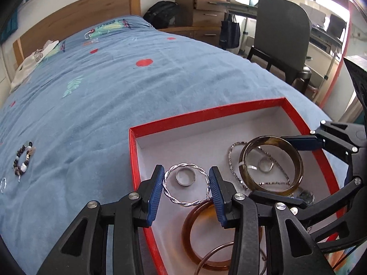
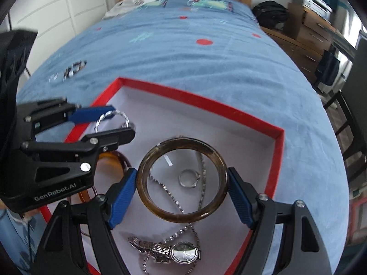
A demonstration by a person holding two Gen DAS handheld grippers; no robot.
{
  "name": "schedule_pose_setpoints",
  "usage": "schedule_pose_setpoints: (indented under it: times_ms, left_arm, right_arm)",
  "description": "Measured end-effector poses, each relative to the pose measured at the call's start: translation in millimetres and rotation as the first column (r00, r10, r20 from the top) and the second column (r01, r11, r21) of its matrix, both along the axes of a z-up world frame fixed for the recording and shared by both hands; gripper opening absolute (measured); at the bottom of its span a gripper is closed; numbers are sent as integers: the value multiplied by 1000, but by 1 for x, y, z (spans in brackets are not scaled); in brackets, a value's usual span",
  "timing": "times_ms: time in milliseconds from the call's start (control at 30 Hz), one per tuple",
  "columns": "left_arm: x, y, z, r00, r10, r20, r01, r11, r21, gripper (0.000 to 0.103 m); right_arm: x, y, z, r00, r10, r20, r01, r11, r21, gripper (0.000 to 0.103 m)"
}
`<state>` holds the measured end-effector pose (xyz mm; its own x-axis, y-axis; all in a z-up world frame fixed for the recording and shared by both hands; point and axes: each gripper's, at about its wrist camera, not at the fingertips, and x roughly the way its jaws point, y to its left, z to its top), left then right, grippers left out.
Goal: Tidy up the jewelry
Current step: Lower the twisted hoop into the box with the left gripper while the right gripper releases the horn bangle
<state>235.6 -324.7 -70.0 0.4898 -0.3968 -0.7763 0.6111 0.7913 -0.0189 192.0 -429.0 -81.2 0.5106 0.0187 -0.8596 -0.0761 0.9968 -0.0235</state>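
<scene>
Left gripper (image 1: 187, 186) clamped on a twisted silver bangle (image 1: 186, 184) above the red box (image 1: 206, 114), near its left wall, over a silver ring (image 1: 185, 177). Right gripper (image 2: 182, 191) pinching a dark horn-coloured bangle (image 2: 183, 180) over a chain necklace (image 2: 167, 189) mid-box. Amber bangle (image 1: 195, 229) and wristwatch (image 2: 183, 253) along the near edge. Beaded bracelet (image 1: 23, 158) out on the blue bedspread (image 1: 91, 103), well left of the box.

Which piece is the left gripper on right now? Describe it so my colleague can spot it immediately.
Find the red-rimmed box on the blue bedspread. At its near left, between the left gripper's blue pads, is a silver twisted-wire bangle. Unlike the smooth amber bangle below and olive-brown bangle right, it is thin, braided metal.
</scene>
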Motion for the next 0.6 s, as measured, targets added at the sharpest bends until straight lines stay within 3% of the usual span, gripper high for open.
schedule_pose_setpoints:
  times_ms: [233,600]
  left_arm:
    - [-1,-3,-7,999,-31,23,29,997,70,40]
    - [-4,-10,-11,996,-71,57,61,986,154,42]
  right_arm:
    - [-5,12,-8,993,99,-65,-105,989,-106,76]
    - [-12,17,-4,984,152,-91,-163,979,-120,77]
